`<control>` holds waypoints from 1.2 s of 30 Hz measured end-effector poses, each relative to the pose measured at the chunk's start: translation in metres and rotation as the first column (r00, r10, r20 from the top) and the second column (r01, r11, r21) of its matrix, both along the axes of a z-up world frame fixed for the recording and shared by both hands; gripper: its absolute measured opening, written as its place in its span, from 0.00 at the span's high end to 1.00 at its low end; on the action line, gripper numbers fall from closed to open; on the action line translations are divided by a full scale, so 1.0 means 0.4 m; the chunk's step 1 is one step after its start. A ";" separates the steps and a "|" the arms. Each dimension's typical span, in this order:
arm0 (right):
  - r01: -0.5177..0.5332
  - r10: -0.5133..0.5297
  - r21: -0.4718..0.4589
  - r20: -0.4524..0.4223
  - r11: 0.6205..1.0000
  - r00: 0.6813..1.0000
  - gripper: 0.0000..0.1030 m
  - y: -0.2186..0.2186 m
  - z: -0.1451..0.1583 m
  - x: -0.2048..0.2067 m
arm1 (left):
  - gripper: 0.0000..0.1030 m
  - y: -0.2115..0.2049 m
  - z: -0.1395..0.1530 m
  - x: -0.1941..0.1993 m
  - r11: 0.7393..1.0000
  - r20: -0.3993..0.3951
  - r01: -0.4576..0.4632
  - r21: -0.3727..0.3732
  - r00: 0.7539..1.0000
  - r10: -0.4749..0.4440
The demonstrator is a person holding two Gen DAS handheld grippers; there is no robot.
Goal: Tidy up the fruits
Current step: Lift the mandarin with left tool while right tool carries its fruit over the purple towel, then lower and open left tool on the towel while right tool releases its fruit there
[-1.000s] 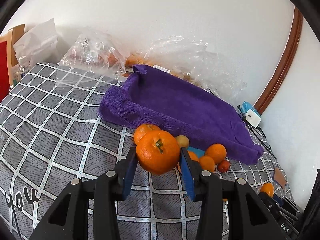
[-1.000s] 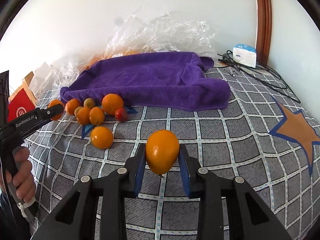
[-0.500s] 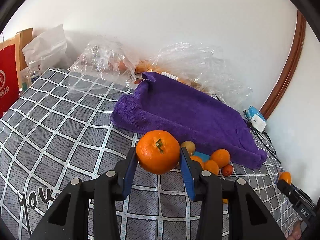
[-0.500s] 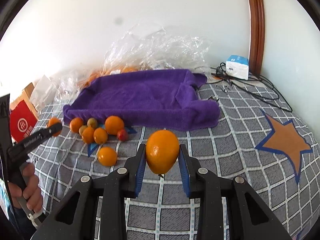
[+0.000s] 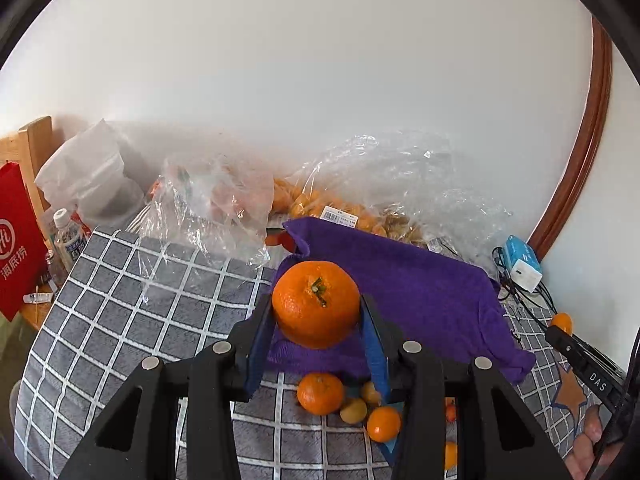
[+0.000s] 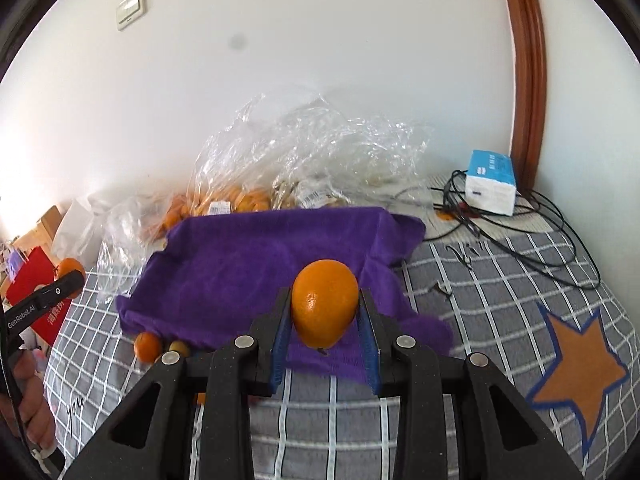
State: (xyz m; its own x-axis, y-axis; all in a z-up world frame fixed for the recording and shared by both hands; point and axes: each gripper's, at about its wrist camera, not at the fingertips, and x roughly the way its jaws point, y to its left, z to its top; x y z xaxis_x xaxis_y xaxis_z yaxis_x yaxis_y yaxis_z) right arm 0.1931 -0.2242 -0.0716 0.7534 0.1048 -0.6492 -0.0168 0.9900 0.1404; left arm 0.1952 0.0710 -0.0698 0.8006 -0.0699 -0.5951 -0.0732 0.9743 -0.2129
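My left gripper (image 5: 316, 320) is shut on a large mandarin (image 5: 316, 304) with a green stem, held above the near edge of the purple towel (image 5: 420, 292). My right gripper (image 6: 325, 320) is shut on a smooth orange (image 6: 325, 303) above the towel's (image 6: 256, 264) near edge. Several small loose fruits (image 5: 320, 394) lie on the checked cloth (image 5: 140, 304) just below the towel; two of them show in the right wrist view (image 6: 148, 346). The right gripper's tip with its orange shows at the left view's right edge (image 5: 562, 324), the left gripper's tip at the right view's left edge (image 6: 70, 274).
Clear plastic bags with more fruit (image 5: 332, 208) lie behind the towel against the wall. A blue-white box (image 6: 490, 188) with black cables (image 6: 560, 236) sits at the back right. A red bag (image 5: 16, 240), a water bottle (image 5: 70, 240) and a white plastic bag (image 5: 88, 176) stand at the left.
Both grippers have lifted and moved forward over the loose fruits to the towel's near edge, each still holding its fruit.
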 end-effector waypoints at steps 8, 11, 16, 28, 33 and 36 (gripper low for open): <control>-0.019 0.018 -0.048 -0.026 0.999 1.000 0.69 0.024 -0.027 0.117 | 0.61 -0.027 -0.042 0.127 1.000 -0.052 0.010 0.004 0.999 -0.010; -0.024 0.021 -0.058 -0.050 0.998 0.999 0.69 0.034 -0.059 0.167 | 0.61 -0.034 -0.065 0.169 1.000 -0.073 0.008 -0.007 0.997 -0.009; -0.030 0.026 -0.050 -0.082 0.998 0.996 0.69 0.044 -0.100 0.239 | 0.61 -0.049 -0.092 0.241 1.000 -0.091 0.010 0.009 0.996 -0.009; -0.047 0.034 -0.075 -0.168 0.996 0.985 0.69 0.076 -0.212 0.323 | 0.61 -0.081 -0.189 0.331 0.998 -0.212 0.048 0.032 0.976 -0.040; -0.050 0.031 -0.092 -0.200 0.994 0.979 0.69 0.077 -0.244 0.330 | 0.61 -0.077 -0.210 0.335 0.998 -0.238 0.054 0.038 0.970 -0.043; -0.050 0.029 -0.094 -0.206 0.994 0.978 0.69 0.078 -0.252 0.331 | 0.61 -0.082 -0.223 0.338 0.997 -0.251 0.065 0.043 0.967 -0.052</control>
State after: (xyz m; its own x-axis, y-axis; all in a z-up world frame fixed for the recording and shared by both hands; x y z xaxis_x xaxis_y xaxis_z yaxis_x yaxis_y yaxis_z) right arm 0.3254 -0.1932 -0.1726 0.6002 0.0599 -0.7976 -0.0374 0.9982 0.0468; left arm 0.3302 0.0384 -0.1588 0.6221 -0.0770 -0.7792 -0.0600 0.9875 -0.1455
